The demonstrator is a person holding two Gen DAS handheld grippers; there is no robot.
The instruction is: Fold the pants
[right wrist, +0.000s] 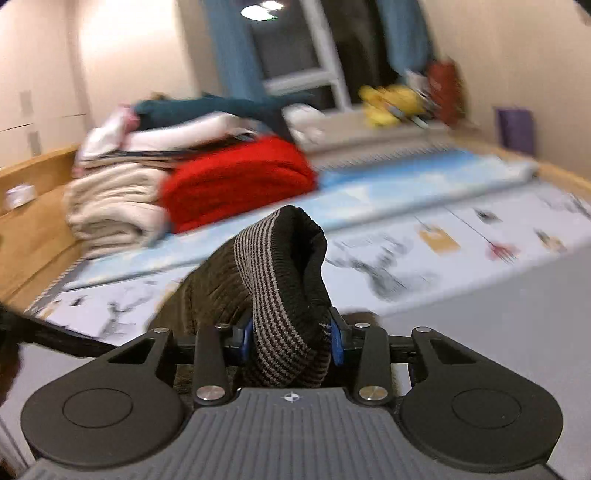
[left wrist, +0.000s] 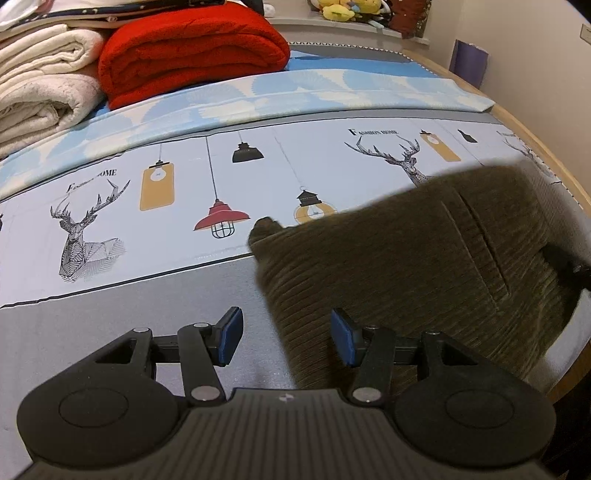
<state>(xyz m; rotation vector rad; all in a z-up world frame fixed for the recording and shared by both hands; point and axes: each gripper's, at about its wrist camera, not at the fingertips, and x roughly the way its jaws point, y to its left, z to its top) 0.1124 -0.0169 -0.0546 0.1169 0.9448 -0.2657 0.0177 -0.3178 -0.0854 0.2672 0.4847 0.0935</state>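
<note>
The pants (left wrist: 424,258) are brown corduroy with a striped knit waistband. In the left wrist view they lie on the bed to the right, blurred, with a pocket seam showing. My left gripper (left wrist: 287,341) is open and empty, its right finger at the pants' near edge. In the right wrist view my right gripper (right wrist: 291,338) is shut on the striped waistband (right wrist: 284,280) and holds it lifted above the bed, with brown fabric hanging to the left.
A red folded blanket (left wrist: 192,51) and cream folded blankets (left wrist: 40,85) are stacked at the bed's far left. The bed sheet (left wrist: 166,206) has deer and lamp prints. A wooden bed frame (left wrist: 554,162) runs along the right edge. Plush toys (left wrist: 347,9) sit on the sill.
</note>
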